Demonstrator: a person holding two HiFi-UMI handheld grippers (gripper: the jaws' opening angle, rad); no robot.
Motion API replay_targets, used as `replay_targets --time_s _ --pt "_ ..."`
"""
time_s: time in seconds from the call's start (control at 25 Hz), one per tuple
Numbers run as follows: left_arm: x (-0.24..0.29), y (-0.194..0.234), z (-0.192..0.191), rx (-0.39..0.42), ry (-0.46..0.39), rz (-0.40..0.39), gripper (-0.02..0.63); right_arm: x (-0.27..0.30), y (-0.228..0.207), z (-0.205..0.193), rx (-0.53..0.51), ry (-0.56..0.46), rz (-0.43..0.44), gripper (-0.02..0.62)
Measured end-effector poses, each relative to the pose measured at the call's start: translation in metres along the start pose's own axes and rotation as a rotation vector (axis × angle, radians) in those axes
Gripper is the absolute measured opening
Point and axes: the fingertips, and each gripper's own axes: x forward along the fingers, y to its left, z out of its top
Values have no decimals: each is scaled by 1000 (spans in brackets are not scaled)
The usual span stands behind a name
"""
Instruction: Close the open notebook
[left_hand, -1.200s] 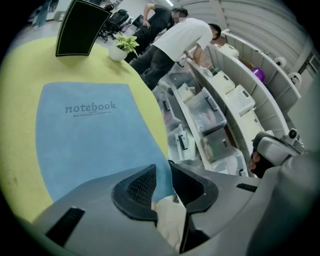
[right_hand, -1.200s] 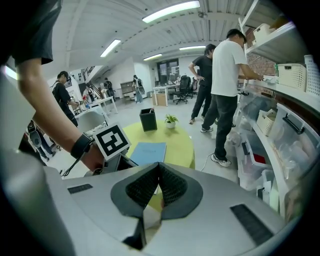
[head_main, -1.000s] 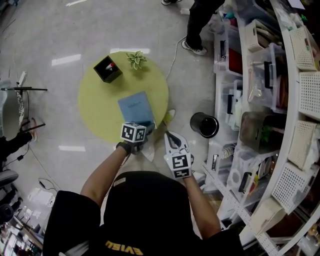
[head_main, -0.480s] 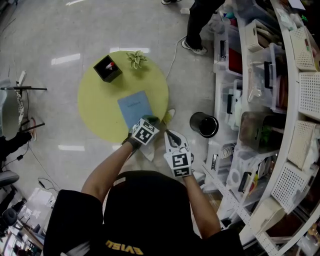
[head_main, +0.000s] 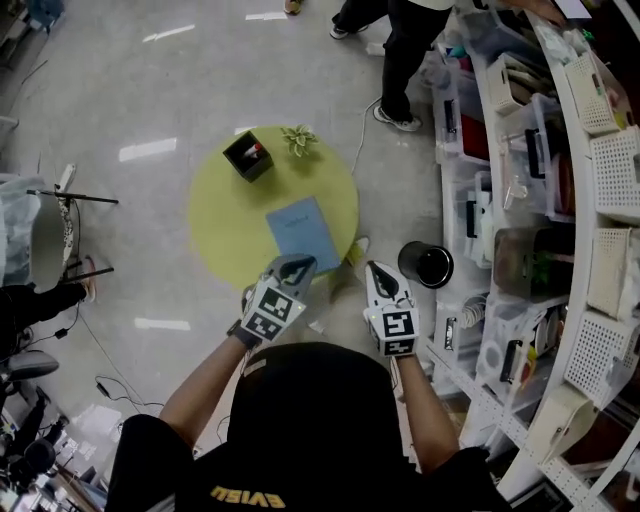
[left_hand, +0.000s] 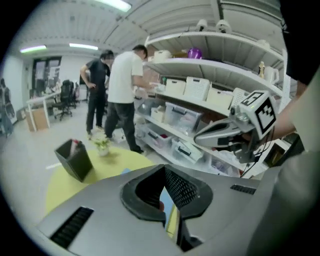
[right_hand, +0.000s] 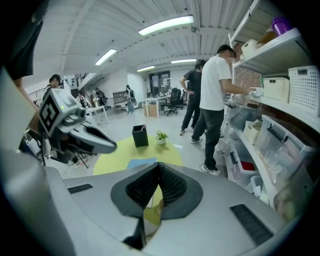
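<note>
On a round yellow table (head_main: 215, 220), the blue notebook (head_main: 303, 229) lies closed and flat near the right edge. The left gripper (head_main: 296, 266) and right gripper (head_main: 378, 272) hover at the near rim, jaws together, holding nothing.

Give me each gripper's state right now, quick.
Left gripper: shut, holding nothing.
Right gripper: shut, holding nothing.
</note>
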Motion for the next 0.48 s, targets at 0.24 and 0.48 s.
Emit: replay_targets --time_s 0.24,0.48 --pt "-146 33 46 80 -160 183 18 -62 -4 83 -67 -219 -113 0" --pt "-224 27 105 103 -358 297 18 -138 -4 140 -60 -395 -166 0"
